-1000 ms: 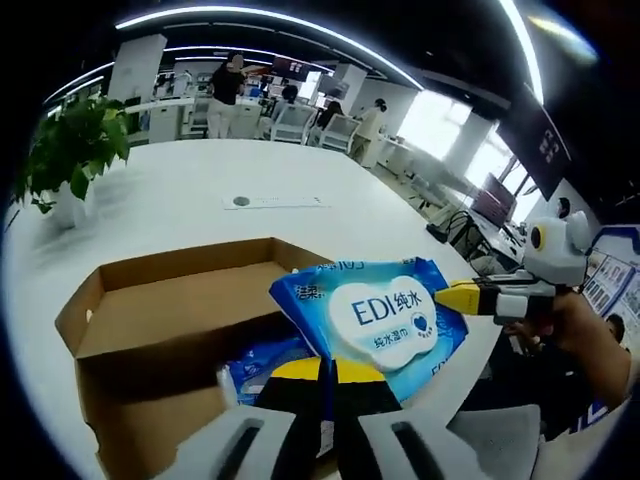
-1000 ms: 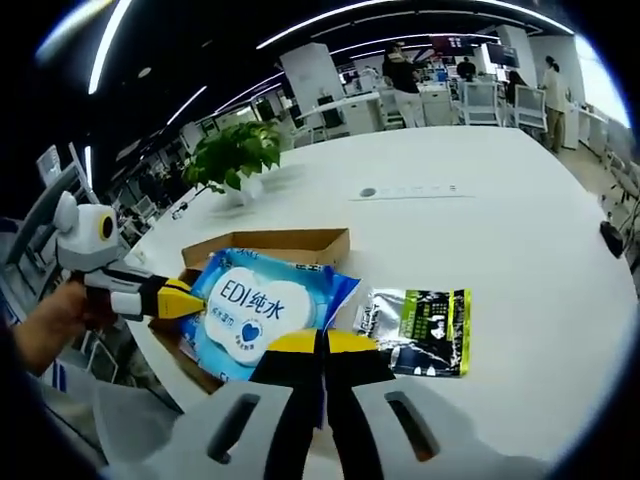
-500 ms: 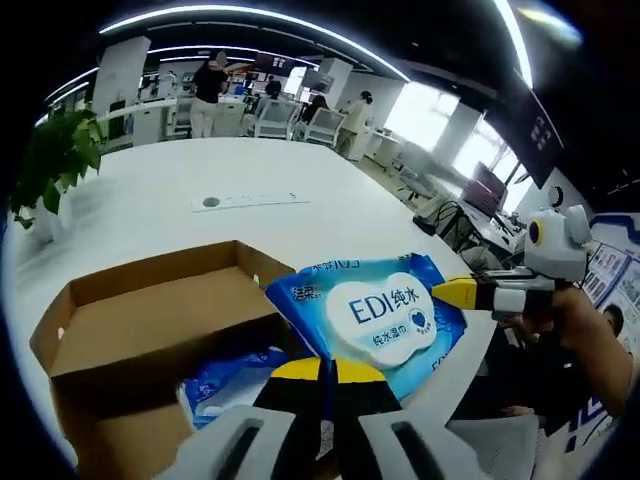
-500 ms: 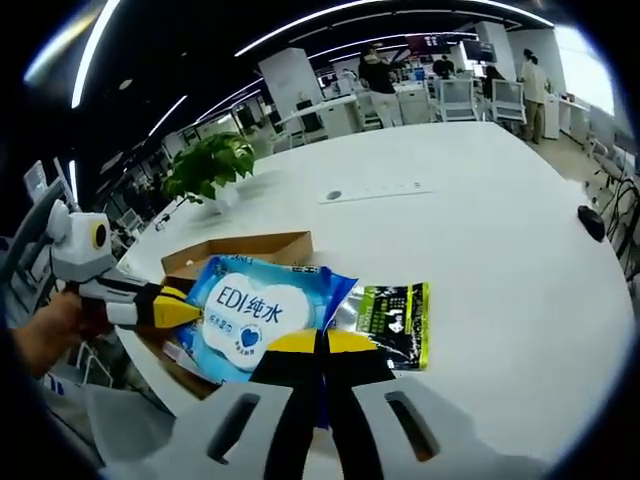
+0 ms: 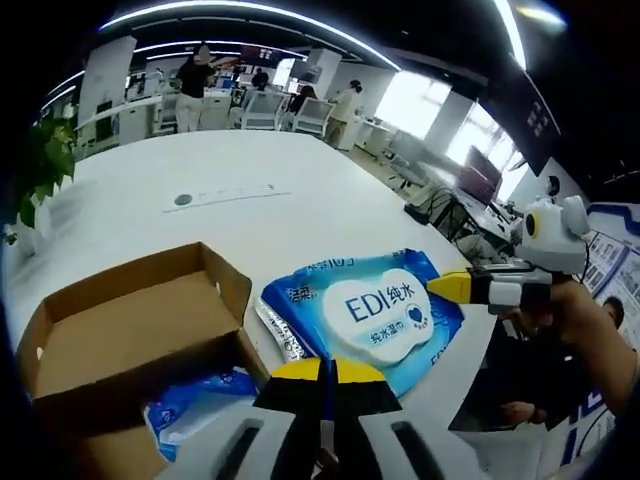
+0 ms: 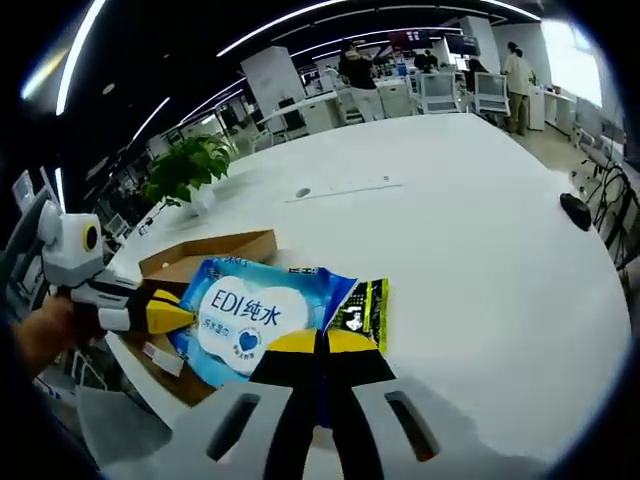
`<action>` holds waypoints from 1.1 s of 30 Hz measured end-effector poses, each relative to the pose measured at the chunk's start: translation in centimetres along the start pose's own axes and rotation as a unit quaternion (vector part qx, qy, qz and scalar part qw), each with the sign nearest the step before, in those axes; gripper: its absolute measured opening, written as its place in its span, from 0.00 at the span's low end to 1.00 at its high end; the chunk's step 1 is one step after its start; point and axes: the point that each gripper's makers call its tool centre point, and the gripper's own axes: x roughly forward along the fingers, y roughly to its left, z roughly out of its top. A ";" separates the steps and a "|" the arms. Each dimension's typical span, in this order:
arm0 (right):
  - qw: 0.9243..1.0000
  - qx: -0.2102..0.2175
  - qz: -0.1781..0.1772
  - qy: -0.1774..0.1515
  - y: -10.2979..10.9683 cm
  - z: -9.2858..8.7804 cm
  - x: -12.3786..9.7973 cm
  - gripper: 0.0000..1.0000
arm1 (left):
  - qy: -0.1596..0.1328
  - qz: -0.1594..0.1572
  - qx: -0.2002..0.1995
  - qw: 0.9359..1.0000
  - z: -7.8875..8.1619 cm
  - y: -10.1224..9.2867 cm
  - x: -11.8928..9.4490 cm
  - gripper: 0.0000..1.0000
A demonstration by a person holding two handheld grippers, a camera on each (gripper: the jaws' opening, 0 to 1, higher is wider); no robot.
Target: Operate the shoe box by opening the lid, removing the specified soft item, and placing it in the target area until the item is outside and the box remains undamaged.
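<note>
A big open-plan office is seen around a wide white table (image 6: pixel 480 230), with a potted plant (image 6: pixel 187 168) set near its far-left edge and a flat power strip panel (image 6: pixel 340 187) sunk into the top just beyond the plant's side. Past the table, white desks and office chairs (image 6: pixel 440 92) are lined up where a few people (image 6: pixel 355 72) are standing, and a white pillar (image 6: pixel 272 82) is planted behind the plant. Long curved light strips (image 5: pixel 250 17) are run across the dark ceiling above the table, and bright windows (image 5: pixel 405 102) are seen off its far-right end.

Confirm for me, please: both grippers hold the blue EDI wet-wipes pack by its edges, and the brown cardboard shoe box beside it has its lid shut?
Not quite: the brown cardboard shoe box is open, as the left gripper view shows, with another blue pack inside. Both the left gripper and right gripper do hold the blue EDI wet-wipes pack by its edges.
</note>
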 end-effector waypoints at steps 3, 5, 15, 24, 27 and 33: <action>1.000 0.004 -0.003 0.003 -0.9 0.0 0.5 0.00 | 0.010 0.000 0.006 1.000 0.1 -0.2 1.2 0.00; 1.000 0.007 -0.005 0.006 -1.3 0.0 0.8 0.00 | 0.014 0.001 0.008 1.000 0.2 -0.1 1.7 0.00; 1.000 -0.004 0.002 0.025 -3.2 -0.1 3.7 0.00 | 0.048 0.018 0.049 0.998 0.1 0.6 4.2 0.00; 0.999 -0.021 0.014 0.041 -3.7 0.1 6.5 0.00 | 0.089 0.045 0.119 0.988 -0.3 1.9 5.8 0.00; 0.999 -0.021 0.016 0.047 -3.9 -0.2 7.5 0.00 | 0.102 0.051 0.140 0.984 -0.3 2.3 6.2 0.00; 0.998 -0.022 0.015 0.060 -4.3 -0.9 8.8 0.00 | 0.135 0.058 0.186 0.972 -1.1 2.8 7.0 0.00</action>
